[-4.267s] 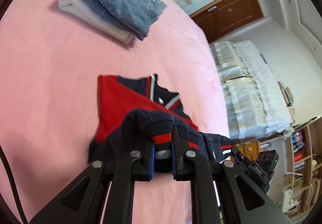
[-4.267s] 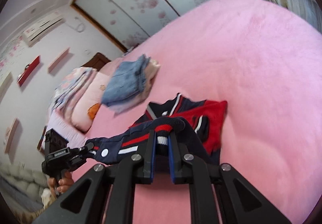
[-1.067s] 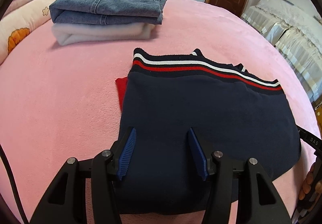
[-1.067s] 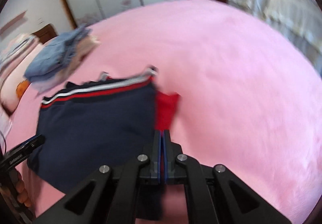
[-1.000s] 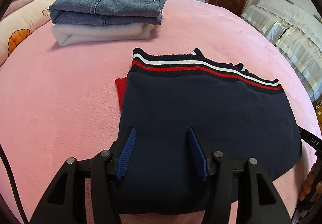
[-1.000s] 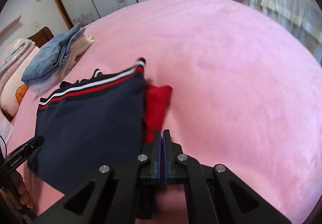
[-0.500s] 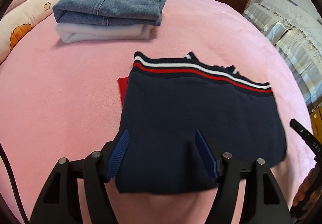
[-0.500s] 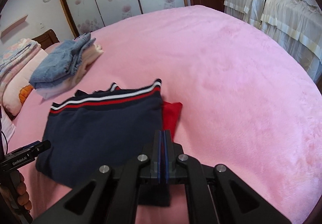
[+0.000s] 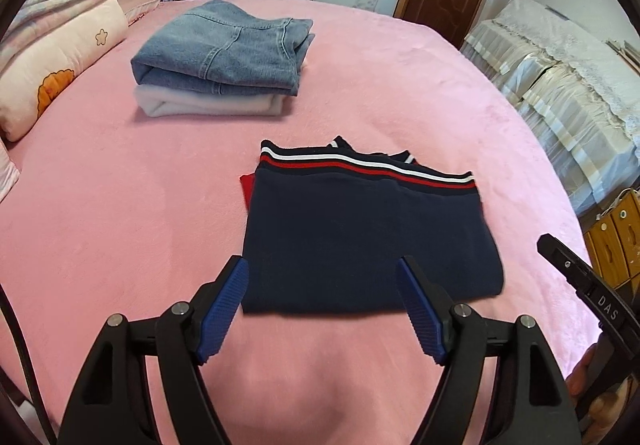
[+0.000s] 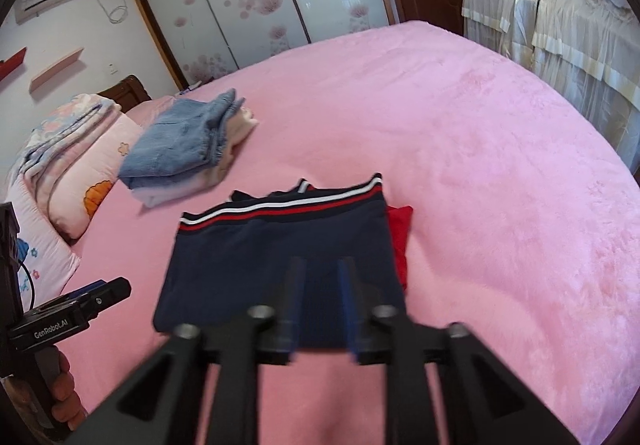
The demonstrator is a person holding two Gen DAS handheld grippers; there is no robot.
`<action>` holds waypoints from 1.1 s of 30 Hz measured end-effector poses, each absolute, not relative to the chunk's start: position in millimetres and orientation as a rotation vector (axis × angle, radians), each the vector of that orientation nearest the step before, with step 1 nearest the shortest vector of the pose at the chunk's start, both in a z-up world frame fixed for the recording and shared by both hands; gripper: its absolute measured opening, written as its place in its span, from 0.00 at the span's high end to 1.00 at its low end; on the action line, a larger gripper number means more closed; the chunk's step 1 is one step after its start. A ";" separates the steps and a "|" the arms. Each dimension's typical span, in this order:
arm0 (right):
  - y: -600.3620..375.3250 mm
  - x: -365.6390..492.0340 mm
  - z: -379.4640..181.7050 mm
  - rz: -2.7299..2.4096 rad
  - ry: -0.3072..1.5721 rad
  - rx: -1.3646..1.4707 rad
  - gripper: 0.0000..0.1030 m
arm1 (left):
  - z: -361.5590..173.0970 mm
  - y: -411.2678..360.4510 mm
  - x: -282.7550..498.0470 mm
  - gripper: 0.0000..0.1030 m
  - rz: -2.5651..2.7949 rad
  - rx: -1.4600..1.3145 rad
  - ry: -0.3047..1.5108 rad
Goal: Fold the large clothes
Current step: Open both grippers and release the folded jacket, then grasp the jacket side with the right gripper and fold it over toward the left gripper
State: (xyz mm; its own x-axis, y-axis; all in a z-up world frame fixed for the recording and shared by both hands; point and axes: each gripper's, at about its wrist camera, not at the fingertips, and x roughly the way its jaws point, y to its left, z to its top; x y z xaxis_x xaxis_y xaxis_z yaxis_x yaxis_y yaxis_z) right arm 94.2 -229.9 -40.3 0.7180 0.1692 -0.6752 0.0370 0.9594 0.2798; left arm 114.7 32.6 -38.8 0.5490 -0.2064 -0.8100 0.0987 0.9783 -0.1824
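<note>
A navy sweater (image 9: 360,237) with a red and white striped hem lies folded flat on the pink bed (image 9: 100,225). A red part pokes out at its side (image 10: 398,229). My left gripper (image 9: 322,305) hovers above its near edge, jaws wide and still opening, with nothing pressed between the blue pads (image 9: 224,309). In the right wrist view the sweater (image 10: 280,257) lies below my right gripper (image 10: 320,301), which is blurred. Its jaws are parting and opening, and no cloth is caught between them.
Folded jeans (image 9: 228,45) rest on a pale folded garment (image 9: 208,105) at the far left of the bed. Pillows and quilts (image 9: 52,61) are stacked at the head. Draped furniture (image 9: 560,93) stands past the bed's right edge.
Both grippers have risen and drawn back from the sweater. The right one, shut on the sweater's near edge before, has let go and parted. The left jaws stand wider.
</note>
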 end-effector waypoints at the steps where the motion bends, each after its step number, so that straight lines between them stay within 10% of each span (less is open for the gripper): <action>1: -225.9 89.1 -36.1 0.080 0.754 0.275 0.66 | -36.2 33.6 110.4 0.27 -0.185 -0.127 0.971; 33: -173.7 90.9 -86.5 0.159 0.785 0.151 0.66 | -188.3 66.1 126.3 0.27 -0.350 -0.711 0.982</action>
State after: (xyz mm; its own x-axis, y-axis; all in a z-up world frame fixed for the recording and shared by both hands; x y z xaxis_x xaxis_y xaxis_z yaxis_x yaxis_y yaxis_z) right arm 90.9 -173.7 -86.5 0.6968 0.1983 -0.6893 -0.0865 0.9772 0.1937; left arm 126.3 66.1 -188.3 0.5250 -0.5692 -0.6327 -0.0410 0.7257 -0.6868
